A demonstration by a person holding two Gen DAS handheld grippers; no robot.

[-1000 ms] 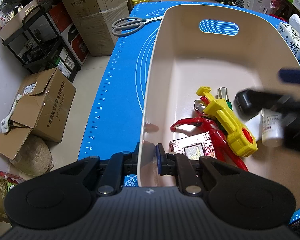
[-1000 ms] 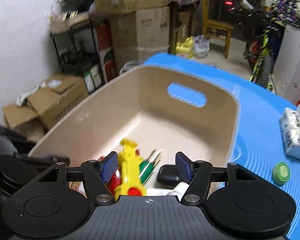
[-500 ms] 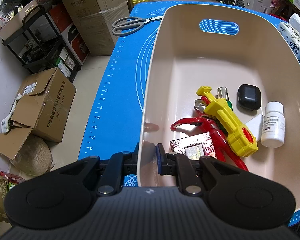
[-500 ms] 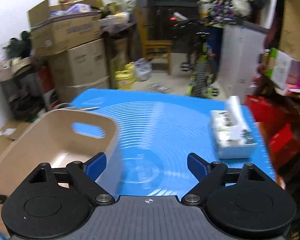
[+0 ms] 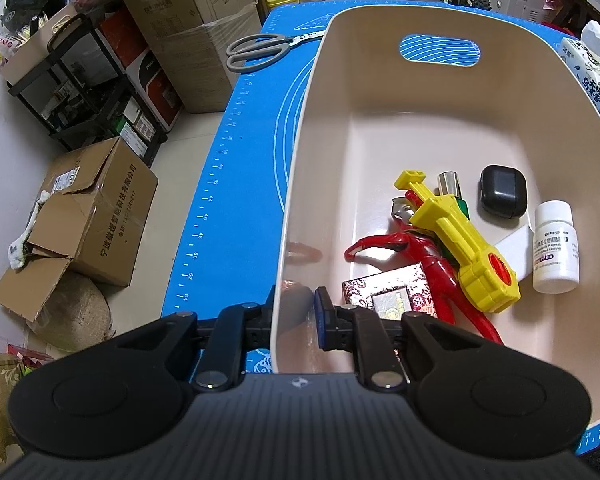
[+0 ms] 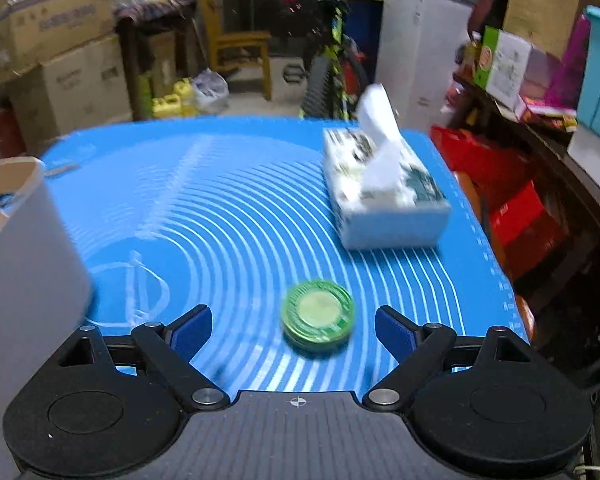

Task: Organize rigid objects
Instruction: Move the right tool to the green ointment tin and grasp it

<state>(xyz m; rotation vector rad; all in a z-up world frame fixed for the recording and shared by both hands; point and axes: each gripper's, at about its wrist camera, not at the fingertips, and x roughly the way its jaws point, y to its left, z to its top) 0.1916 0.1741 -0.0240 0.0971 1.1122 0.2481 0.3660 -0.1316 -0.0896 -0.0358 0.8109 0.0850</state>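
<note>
My left gripper point(image 5: 296, 314) is shut on the near wall of the beige bin point(image 5: 300, 140), one finger outside and one inside, its jaws just starting to ease open. Inside the bin lie a yellow toy point(image 5: 460, 240), a red figure point(image 5: 432, 264), a black case point(image 5: 502, 198), a white pill bottle point(image 5: 554, 248) and a small patterned box point(image 5: 392, 292). My right gripper point(image 6: 294, 330) is open wide over the blue mat point(image 6: 220, 220). A round green disc point(image 6: 318, 314) lies flat just ahead between its fingers, untouched. The bin point(image 6: 24, 240) stands at the left in the right wrist view.
A tissue box point(image 6: 384, 192) sits on the mat's far right, beyond the disc. Grey scissors point(image 5: 260, 50) lie on the mat behind the bin's left corner. Cardboard boxes point(image 5: 92, 216) and shelves crowd the floor left of the table, with red crates point(image 6: 520, 208) on its right.
My right gripper left the black case in the bin, swung right and down over the mat to the green disc, and opened wider. The left gripper kept its hold on the bin wall.
</note>
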